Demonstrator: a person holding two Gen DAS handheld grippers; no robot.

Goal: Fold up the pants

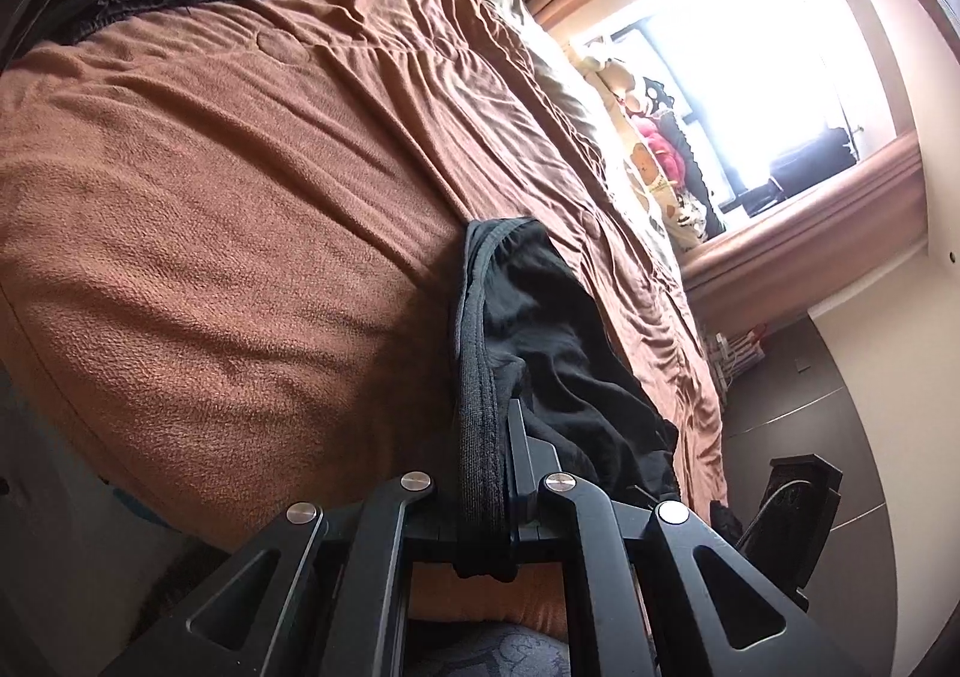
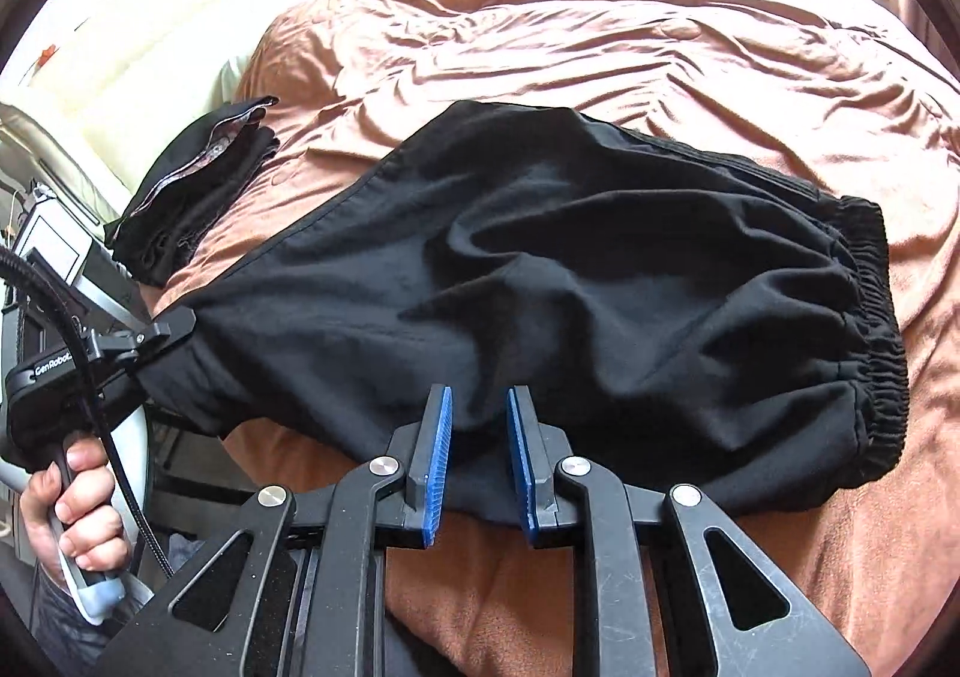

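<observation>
The pants [image 2: 540,281] lie spread on the bed [image 2: 660,59], black on the brown blanket, with the stretchy waist [image 2: 870,317] to the right in the right wrist view and the leg end to the left. They look only partly flat, with soft bumps in the middle, so I think folding is just starting. The left tongs [image 2: 174,329] are pressed together on the leg end, pinching the cloth; in the left wrist view a dark strip of cloth [image 1: 480,425] runs right between them. A hand [image 2: 72,509] holds their handle. They lift that end a bit, likely so it can be carried over toward the waist. The right tongs [image 2: 477,461] sit at the near edge of the pants with a small gap between the blue pads [image 2: 441,455]. Cloth lies in the gap, but the pads do not seem to squeeze it yet. They are probably there to grab the near edge. Another dark pile [image 2: 198,185] rests farther back on the bed, apart from the pants, maybe already folded.
</observation>
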